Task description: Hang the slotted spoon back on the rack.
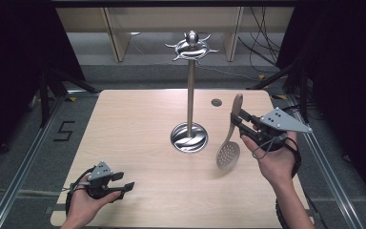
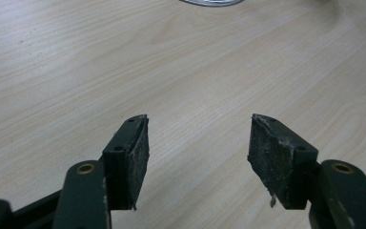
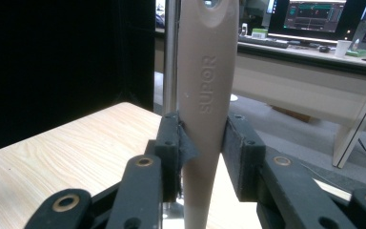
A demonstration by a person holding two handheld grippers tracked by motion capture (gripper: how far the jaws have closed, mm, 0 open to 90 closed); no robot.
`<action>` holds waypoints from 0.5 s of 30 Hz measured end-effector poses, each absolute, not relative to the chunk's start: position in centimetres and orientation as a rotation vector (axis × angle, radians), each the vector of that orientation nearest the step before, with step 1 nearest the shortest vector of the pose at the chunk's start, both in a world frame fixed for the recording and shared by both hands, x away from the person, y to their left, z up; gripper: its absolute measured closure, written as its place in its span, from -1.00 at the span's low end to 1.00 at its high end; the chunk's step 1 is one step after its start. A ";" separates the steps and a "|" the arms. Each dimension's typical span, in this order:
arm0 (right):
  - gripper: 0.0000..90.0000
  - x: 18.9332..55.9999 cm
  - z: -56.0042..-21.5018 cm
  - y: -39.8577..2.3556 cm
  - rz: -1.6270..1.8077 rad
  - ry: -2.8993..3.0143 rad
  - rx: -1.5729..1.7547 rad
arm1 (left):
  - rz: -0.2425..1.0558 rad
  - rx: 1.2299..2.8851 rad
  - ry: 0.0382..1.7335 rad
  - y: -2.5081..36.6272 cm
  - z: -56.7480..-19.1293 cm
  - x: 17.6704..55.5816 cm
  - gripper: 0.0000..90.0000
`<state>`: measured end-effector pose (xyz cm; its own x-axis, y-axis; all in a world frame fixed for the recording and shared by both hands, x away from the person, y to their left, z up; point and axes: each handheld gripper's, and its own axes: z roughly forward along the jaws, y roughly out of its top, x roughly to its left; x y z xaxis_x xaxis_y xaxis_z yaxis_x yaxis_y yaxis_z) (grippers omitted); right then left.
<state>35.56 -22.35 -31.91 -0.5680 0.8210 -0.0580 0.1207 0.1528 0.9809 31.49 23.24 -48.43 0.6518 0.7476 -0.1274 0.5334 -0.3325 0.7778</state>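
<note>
Wood table (image 1: 138,143): right gripper (image 1: 238,121) raised, pinching skimmer (image 1: 229,143) (bowl hanging).

A utensil stand (image 1: 189,86) rises at the table's (image 1: 133,124) centre, a slotted spoon (image 1: 230,138) hanging just right of its base in the right gripper (image 1: 238,119), apparently clear of the tabletop, with the left gripper (image 1: 123,181) resting near the front-left corner.

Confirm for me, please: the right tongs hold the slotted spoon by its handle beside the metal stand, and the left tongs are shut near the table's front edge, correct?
Not quite: the left tongs are open, jaws apart over bare table, as the left gripper view shows. The rest holds: the right tongs grip the slotted spoon by its handle beside the metal stand.
</note>
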 end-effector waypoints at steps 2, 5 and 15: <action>0.56 35.6 -31.9 -22.2 1.458 1.812 0.897 | 0.313 2.008 1.002 23.2 -48.5 31.5 -0.15; 0.56 35.7 -31.8 -22.0 1.466 1.807 0.897 | 0.312 2.002 1.005 23.1 -48.5 31.5 -0.15; 0.56 35.8 -31.5 -21.4 1.484 1.811 0.917 | 0.317 2.026 0.993 23.3 -48.4 31.5 -0.15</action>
